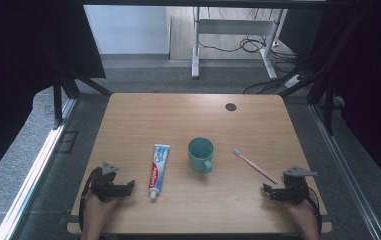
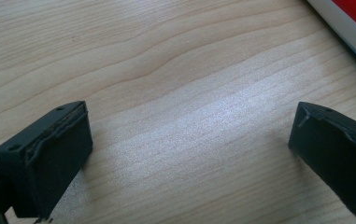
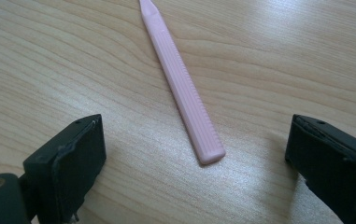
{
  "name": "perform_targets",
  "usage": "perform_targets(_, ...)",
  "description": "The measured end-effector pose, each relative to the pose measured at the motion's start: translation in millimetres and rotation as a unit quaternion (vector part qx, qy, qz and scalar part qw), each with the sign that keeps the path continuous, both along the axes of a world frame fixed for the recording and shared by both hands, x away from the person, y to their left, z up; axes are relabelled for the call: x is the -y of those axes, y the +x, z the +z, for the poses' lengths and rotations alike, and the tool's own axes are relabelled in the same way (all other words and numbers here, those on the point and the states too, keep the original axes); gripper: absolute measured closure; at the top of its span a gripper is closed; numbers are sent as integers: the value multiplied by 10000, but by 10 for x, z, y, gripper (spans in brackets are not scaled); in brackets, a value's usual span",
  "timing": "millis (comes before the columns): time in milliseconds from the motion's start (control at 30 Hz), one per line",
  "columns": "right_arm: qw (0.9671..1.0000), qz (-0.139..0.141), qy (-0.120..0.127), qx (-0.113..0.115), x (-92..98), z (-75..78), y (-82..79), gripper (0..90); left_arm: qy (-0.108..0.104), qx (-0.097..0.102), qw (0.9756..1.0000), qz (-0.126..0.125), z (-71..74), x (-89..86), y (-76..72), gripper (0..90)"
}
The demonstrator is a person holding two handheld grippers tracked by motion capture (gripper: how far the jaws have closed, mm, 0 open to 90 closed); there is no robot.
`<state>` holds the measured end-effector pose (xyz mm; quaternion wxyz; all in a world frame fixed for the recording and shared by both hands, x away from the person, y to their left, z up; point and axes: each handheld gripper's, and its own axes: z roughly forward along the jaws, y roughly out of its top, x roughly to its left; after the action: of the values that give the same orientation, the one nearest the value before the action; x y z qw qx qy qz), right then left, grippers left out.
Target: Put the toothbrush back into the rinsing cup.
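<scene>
Pink toothbrush (image 3: 183, 84) lies flat on the wooden counter (image 1: 258, 120) at the near right, its handle end just ahead of the right tongs (image 1: 269, 191), which gape wide with nothing between them; this looks like the approach to a grasp, calling for a short advance and a squeeze. Left tongs (image 1: 128, 186) rest released near the toothpaste tube (image 1: 158, 170), with the teal mug (image 1: 200, 154) farther off at the middle, probably the brush's destination.

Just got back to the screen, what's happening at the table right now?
A person holds a tool in each hand at the near edge of the wooden table. Both are open and hold nothing. The right tool is lined up with the handle end of the pink toothbrush, not yet touching it. The left tool sits just left of the toothpaste tube. A teal mug stands upright between tube and toothbrush.
</scene>
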<state>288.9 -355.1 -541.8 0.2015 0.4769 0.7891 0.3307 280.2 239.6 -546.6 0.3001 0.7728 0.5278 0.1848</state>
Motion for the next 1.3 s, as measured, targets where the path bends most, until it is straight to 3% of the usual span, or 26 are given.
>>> perform_targets(1300,9999,146,-42,-37,23,48,-19,0,-4,-1,10000,36,0,10,13,0)
